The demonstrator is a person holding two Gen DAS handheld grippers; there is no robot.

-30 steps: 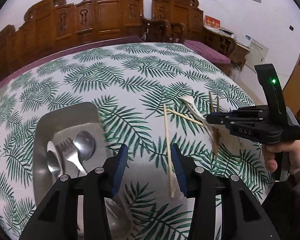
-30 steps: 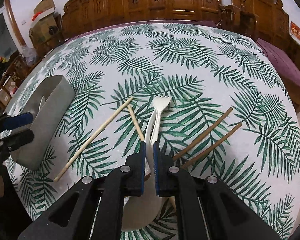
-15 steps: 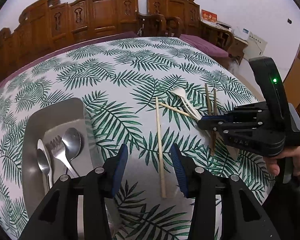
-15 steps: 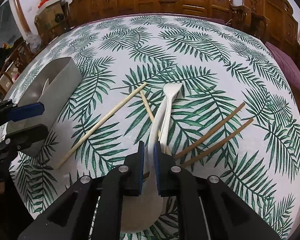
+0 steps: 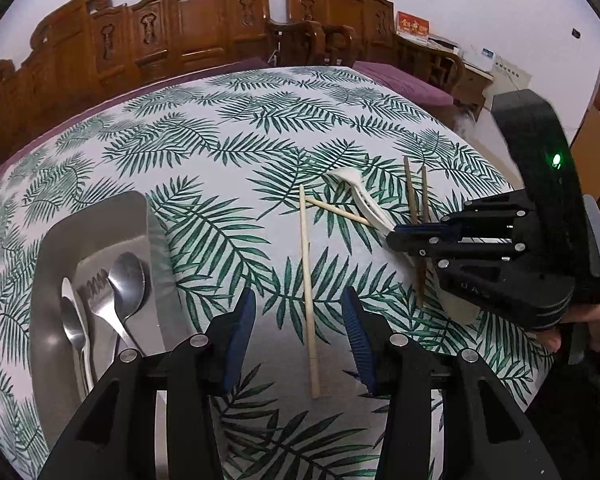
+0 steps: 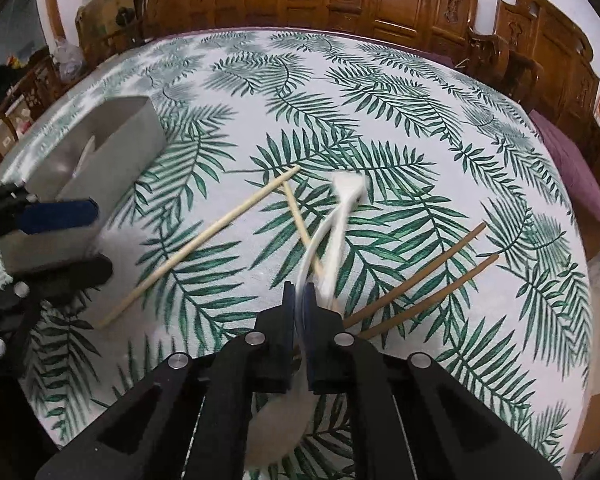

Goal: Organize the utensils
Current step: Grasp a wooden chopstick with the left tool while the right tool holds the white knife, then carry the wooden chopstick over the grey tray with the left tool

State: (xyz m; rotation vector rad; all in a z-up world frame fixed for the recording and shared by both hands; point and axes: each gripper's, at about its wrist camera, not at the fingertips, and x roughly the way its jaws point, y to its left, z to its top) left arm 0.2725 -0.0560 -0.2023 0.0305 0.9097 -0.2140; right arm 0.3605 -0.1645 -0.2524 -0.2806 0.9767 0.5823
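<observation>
- The right gripper [image 6: 299, 292], its jaws just drawn in, pinches the white plastic spoons [image 6: 336, 232] at mid-handle above the leaf-print tabletop [image 6: 380, 120].
- The spoons' long axis runs away from that gripper, handle ends toward the far side of the tabletop and bowls back beneath the jaws, largely hidden by the gripper body.
- Motion blur smears the spoons in the right wrist view; how many are held is hard to make out.
- Two pale chopsticks [image 6: 196, 244] lie crossed near their far tips, just left of the spoons; two brown chopsticks [image 6: 420, 276] lie side by side to the right, their near ends cut off behind the gripper.
- The left gripper [image 5: 299, 340] hangs spread and empty over the near end of one pale chopstick.
- A grey tray [image 5: 96, 224] at the left holds metal spoons [image 5: 126, 280] and a fork [image 5: 96, 290], handles cut off behind the left gripper.
- A hand [image 5: 580, 330] on the right gripper shows only in part.
</observation>
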